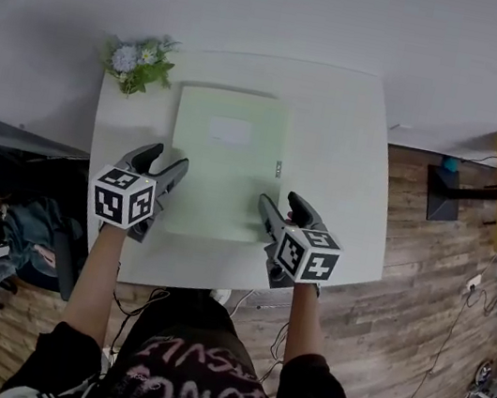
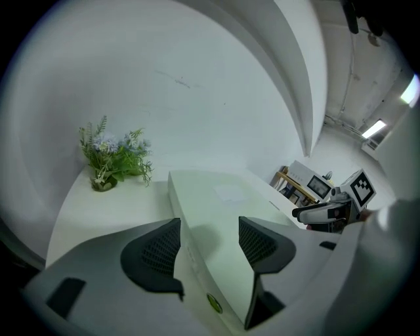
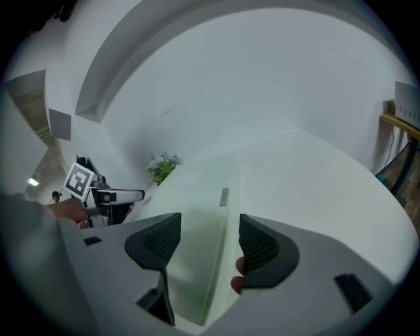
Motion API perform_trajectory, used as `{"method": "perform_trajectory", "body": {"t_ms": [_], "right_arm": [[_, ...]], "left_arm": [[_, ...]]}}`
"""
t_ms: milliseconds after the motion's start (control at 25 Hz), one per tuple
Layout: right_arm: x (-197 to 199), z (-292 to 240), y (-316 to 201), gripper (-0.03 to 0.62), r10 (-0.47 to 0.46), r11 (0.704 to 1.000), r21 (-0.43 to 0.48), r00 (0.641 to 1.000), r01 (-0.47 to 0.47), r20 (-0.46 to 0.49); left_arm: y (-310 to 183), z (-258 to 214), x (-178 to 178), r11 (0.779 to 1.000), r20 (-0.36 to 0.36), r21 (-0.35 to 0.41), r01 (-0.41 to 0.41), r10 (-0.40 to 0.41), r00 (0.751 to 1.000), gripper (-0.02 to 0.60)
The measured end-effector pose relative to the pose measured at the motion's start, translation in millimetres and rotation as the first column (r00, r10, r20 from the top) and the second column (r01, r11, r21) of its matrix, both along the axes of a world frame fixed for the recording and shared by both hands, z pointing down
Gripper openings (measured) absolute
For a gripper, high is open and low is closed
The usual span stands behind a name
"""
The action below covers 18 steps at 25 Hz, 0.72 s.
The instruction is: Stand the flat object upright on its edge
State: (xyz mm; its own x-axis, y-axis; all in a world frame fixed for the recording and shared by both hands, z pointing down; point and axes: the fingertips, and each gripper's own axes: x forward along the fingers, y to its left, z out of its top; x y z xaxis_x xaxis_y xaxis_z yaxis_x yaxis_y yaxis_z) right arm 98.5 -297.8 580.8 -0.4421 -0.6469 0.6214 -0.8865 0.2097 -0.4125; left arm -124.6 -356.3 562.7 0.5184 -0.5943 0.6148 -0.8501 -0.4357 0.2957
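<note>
The flat object (image 1: 226, 165) lies face-down on the desk (image 1: 350, 164), not yet raised. Both sets of fingers stand wide and press on nothing. The left gripper (image 1: 163, 162) straddles the object's left edge and the right gripper (image 1: 282, 203) its right edge, both near your end.

Risk: an uneven or shallow grip may let the object twist or slip as you tilt it. Once on edge, it will likely topple if released early.

Your forearms reach forward, roughly parallel, with the grippers pointing away from you.
</note>
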Motion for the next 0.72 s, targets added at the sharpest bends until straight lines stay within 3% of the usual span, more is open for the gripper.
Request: {"method": "perform_trajectory", "body": {"t_ms": [400, 720], "right_arm": [[-4.7, 22.4, -8.5, 0.262, -0.030, 0.996, -0.081, 0.999, 0.033, 0.034], [-11.7, 31.5, -11.3, 0.262, -0.054, 0.988, -0.140, 0.995, 0.064, 0.078]], "left_arm": [[-13.4, 25.4, 4.5, 0.997, -0.018, -0.082, -0.018, 0.016, 1.000, 0.285], [-15.0, 33.9, 7.5, 0.988, -0.074, -0.148, -0.040, 0.030, 0.997, 0.293]]}}
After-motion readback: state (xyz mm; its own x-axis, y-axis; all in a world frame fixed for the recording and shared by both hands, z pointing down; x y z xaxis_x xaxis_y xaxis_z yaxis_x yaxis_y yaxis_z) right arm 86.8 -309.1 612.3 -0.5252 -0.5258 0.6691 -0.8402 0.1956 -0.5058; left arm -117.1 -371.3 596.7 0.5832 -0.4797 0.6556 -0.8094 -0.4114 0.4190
